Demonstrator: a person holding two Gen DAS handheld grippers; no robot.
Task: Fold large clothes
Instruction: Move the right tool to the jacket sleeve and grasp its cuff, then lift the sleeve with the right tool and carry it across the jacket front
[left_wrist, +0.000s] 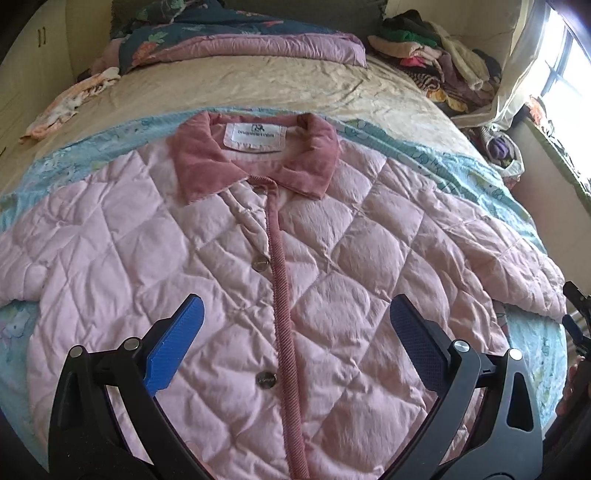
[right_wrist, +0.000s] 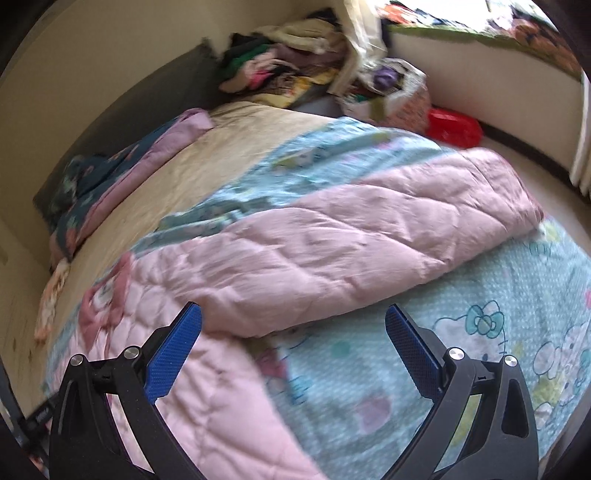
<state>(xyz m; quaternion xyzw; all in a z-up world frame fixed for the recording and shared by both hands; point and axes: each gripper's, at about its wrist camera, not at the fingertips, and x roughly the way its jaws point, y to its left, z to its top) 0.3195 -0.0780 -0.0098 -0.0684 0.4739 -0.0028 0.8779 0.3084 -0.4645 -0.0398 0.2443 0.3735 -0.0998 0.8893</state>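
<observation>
A big bed is filling the room, and a blue cartoon blanket is covering the near part of it. A pink puffy jacket is lying flat on that blanket, front side up, with its darker pink collar pointing to the far end. It is looking buttoned down the middle. Its sleeve is stretching out to the side, not folded in.

So the folding is looking like it is only starting. The jacket is spread out, but the sleeves and body are not folded yet.

The left tool is hanging over the middle of the jacket, wide open and holding nothing. The right tool is also wide open and empty, sitting near the sleeve.
</observation>
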